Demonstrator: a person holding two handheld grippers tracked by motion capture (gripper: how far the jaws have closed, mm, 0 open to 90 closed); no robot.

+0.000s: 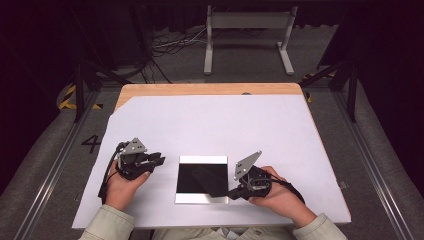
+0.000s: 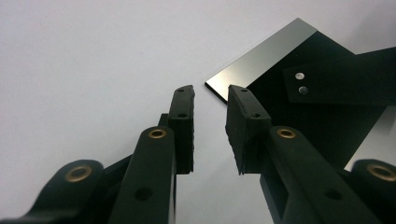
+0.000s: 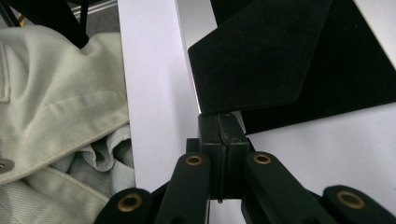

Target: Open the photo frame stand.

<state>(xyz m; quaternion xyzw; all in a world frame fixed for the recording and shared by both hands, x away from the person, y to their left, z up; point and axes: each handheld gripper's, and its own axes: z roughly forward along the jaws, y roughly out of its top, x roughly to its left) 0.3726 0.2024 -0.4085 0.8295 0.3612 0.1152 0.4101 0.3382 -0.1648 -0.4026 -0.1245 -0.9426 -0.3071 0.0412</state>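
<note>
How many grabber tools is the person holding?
2. The left gripper is left of the shiny black plate, jaws apart and empty. The right gripper is at the plate's near right corner, pinching a black sheet that lies over it.

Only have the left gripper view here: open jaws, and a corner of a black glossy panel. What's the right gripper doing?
Observer: The right gripper is shut on the edge of a matte black cloth.
Operator: Where's that cloth?
Observer: In the high view it lies on the black panel, over its right part.
Operator: Is the left gripper over the panel?
Observer: No. In the high view the left gripper is apart from the panel's left edge, over the white sheet.
</note>
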